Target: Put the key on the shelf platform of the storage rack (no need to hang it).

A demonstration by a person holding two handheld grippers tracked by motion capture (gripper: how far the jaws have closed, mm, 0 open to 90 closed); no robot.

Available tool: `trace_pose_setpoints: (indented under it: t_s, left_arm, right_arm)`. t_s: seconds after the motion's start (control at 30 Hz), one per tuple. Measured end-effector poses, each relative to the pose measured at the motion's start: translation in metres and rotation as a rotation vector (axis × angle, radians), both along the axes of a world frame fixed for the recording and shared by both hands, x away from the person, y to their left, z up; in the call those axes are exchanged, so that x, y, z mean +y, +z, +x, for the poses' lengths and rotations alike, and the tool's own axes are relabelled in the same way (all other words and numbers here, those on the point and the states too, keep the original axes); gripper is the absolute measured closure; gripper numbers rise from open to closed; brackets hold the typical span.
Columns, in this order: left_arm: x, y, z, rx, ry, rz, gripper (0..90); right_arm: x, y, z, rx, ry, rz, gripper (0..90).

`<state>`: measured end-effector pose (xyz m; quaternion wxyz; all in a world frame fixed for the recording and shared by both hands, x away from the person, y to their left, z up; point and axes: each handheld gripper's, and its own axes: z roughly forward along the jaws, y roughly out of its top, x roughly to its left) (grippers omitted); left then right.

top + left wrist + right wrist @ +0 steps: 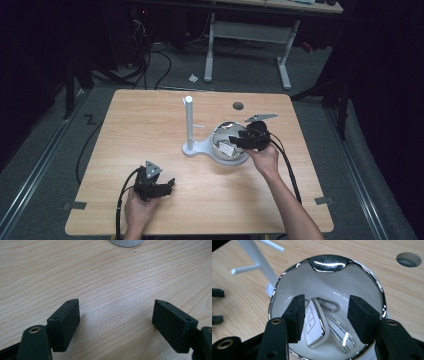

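A person sits at a pale wooden table [150,125], holding a black two-jaw claw in each hand. Right of the table's middle stands a white stand: an upright post [189,122] with short pegs, joined at its base to a round white dish with a chrome rim [375,281].

The right claw [324,315] hangs just over this dish, its jaws parted and dipping inside the rim. Between them lies a white car key fob [315,322] with buttons on its face, flat on the dish floor, a metal ring [328,303] at its far end. A second white piece with chrome trim [342,333] lies beside it, touching or nearly so. The left jaw sits right against the fob's edge; the right jaw stands clear of it, so nothing is gripped yet.

The left claw [116,320] rests low near the table's front left, jaws spread wide over bare wood, holding nothing.

The step appears to be picking the fob out of the dish. To do it well, the right claw probably needs to shift so the fob's narrow sides sit squarely between both pads, sink until the pads reach below its top face, then close gently. The smooth shell may slip, and the neighbouring piece could be caught too, so a slow, straight lift clear of the chrome rim seems wise.
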<state>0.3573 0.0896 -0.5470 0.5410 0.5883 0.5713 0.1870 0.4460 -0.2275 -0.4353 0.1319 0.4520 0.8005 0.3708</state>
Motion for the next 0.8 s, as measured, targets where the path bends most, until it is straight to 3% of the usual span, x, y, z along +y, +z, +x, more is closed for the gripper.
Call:
trace_pose_setpoints:
  t_s: [0.2,0.47,0.8]
  left_arm:
    - [0.000,0.000,0.000,0.000,0.000,0.000,22.9]
    - [0.000,0.000,0.000,0.000,-0.001,0.001,22.9]
    - [0.000,0.000,0.000,0.000,0.000,0.000,22.9]
  right_arm:
    - [-0.005,0.004,-0.002,-0.010,-0.007,-0.001,47.9]
    - [-0.022,0.003,-0.008,-0.006,-0.036,0.054,47.4]
    - [-0.041,0.008,-0.017,-0.020,-0.061,0.059,47.6]
